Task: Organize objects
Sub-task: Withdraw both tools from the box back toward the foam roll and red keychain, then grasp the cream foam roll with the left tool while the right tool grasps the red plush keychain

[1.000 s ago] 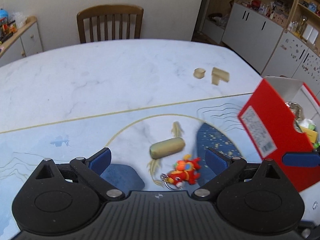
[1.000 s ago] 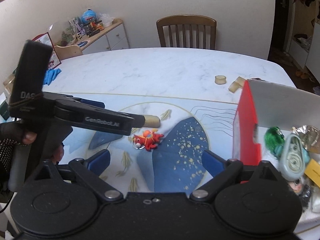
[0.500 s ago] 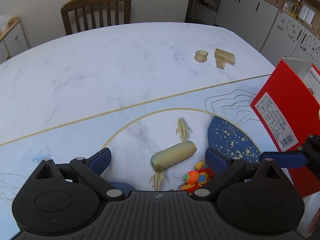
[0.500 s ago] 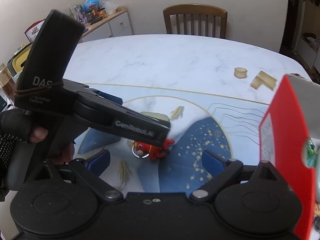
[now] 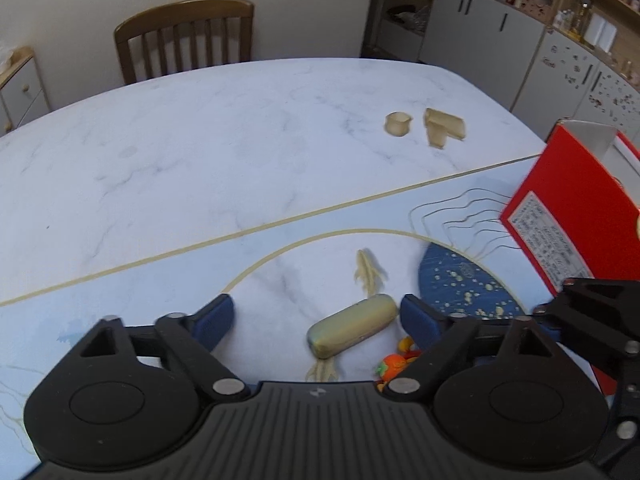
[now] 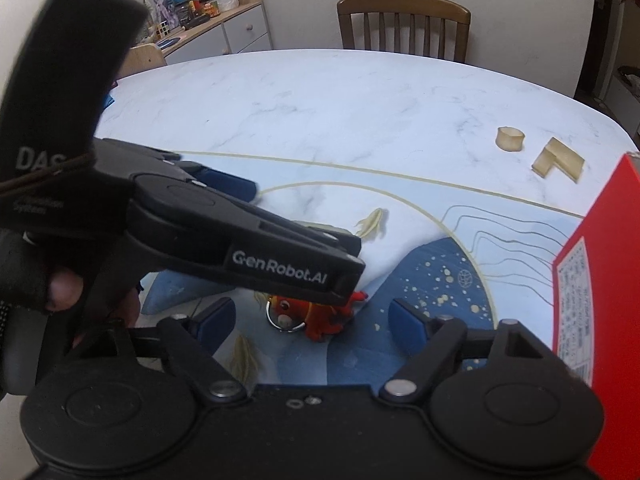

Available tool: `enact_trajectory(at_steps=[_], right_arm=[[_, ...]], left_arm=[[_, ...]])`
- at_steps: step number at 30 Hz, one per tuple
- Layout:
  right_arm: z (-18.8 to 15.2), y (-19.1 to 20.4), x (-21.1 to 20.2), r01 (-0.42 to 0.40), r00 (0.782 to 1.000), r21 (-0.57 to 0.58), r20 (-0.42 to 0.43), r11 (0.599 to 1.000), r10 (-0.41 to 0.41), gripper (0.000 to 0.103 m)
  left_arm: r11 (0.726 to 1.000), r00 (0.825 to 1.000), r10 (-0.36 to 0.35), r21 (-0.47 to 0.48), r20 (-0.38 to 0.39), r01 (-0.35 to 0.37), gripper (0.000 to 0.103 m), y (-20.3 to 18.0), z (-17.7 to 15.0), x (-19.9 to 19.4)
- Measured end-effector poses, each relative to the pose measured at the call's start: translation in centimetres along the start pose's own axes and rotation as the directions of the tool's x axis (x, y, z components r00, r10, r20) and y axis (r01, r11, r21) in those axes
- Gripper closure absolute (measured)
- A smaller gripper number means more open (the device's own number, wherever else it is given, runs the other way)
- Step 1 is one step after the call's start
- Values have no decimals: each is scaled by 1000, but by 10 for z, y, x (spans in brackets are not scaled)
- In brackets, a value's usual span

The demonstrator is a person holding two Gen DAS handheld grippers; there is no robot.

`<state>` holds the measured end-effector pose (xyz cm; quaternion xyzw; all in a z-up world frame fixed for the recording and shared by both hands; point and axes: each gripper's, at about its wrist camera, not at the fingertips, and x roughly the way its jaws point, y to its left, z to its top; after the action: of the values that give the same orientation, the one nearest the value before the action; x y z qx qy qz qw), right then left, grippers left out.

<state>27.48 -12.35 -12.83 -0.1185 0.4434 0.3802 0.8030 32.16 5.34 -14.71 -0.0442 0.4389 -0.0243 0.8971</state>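
A tan capsule-shaped piece (image 5: 352,330) lies slantwise on the patterned mat, between the blue pads of my left gripper (image 5: 316,318). Its jaws are closing; the right pad is close to the capsule's end and the left pad stands well off it. A red and orange toy with a key ring (image 6: 316,316) lies just beside the capsule, between the pads of my right gripper (image 6: 312,320), whose jaws are also closing without touching it. In the left wrist view the toy (image 5: 396,360) is half hidden under the gripper body. The left tool's black finger (image 6: 256,256) crosses above the toy.
A red box (image 5: 560,200) stands open at the mat's right edge. A tan ring (image 5: 397,124) and a tan L-shaped piece (image 5: 444,128) lie on the far right of the marble table (image 5: 200,152). A wooden chair (image 5: 184,36) stands behind it. A gloved hand (image 6: 24,272) holds the left tool.
Both grippers have come down and closer to the mat, and their jaws have narrowed. The capsule now sits between the left pads; the left tool has swung across the right wrist view.
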Motion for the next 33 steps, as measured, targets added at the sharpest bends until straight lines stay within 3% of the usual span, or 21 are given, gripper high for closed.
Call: enact_trajectory(at_steps=[6, 11, 16, 19, 30, 32, 33], right_arm=[[3, 1, 6, -2, 1000, -2, -9, 1000, 2, 29], [1, 3, 11, 10, 1000, -24, -17, 1000, -10, 36], [2, 4, 12, 18, 1000, -33, -14, 999, -18, 49], [0, 3, 11, 22, 1000, -27, -12, 999, -22, 50], [-7, -2, -14, 29, 999, 22, 14, 999, -30, 51], [-8, -5, -18, 18, 1000, 48, -6, 999, -18, 81], [-8, -8, -21, 12, 1000, 68, -9, 998, -12, 81]], left_arm=[[998, 999, -33, 51, 16, 32, 39, -8, -1, -3], [995, 996, -90, 35, 8, 89, 59, -6, -2, -3], [992, 992, -126, -7, 1, 126, 62, 0, -1, -4], [990, 990, -142, -13, 0, 142, 75, 1, 0, -6], [989, 990, -136, -49, 19, 137, 79, 7, -2, -21], [989, 990, -137, -55, 24, 138, 80, 7, -3, -26], [989, 990, -136, -54, 28, 137, 80, 7, -4, -27]])
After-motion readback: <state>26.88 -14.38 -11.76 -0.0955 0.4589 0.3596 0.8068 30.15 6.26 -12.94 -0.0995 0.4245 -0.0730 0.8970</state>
